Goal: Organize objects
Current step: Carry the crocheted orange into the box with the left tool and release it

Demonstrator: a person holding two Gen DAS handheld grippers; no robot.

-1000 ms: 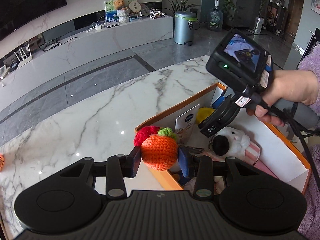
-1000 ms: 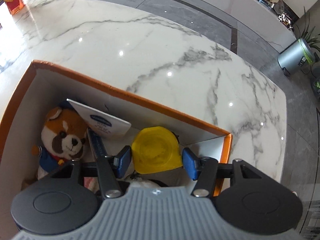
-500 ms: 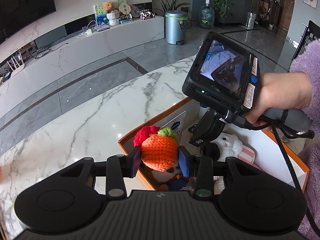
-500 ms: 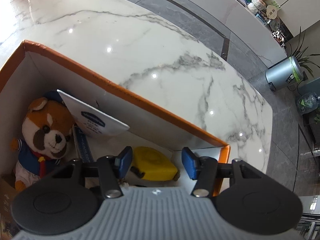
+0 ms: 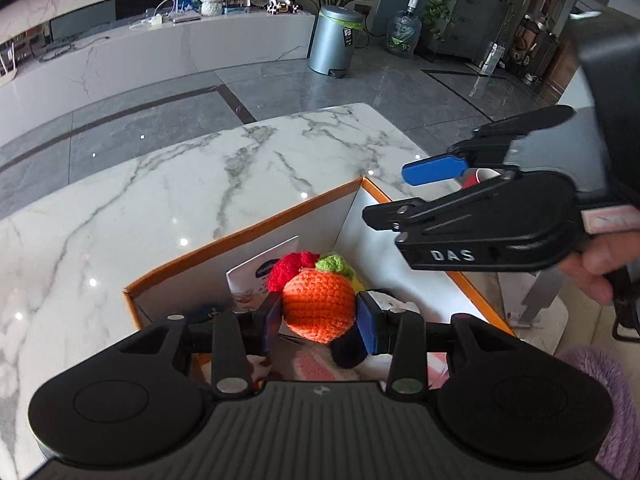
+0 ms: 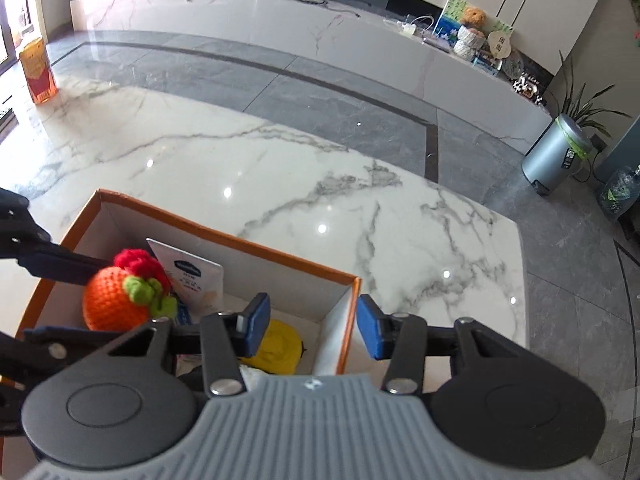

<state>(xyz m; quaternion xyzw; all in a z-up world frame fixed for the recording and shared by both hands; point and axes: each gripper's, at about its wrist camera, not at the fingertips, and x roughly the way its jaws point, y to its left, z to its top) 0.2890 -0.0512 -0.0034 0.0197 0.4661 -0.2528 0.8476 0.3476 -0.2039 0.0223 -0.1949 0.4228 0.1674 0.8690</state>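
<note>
The left gripper (image 5: pixel 319 317) clamps a crocheted orange toy (image 5: pixel 319 305) above the orange-rimmed box (image 5: pixel 248 227) on the marble worktop (image 5: pixel 140 216). Inside the box sit a white card (image 6: pixel 192 276) and a yellow tape measure (image 6: pixel 280 346). The right gripper (image 6: pixel 312 326), empty, its jaws closing, hangs over the box's right corner, crowding the toy's side.
</note>
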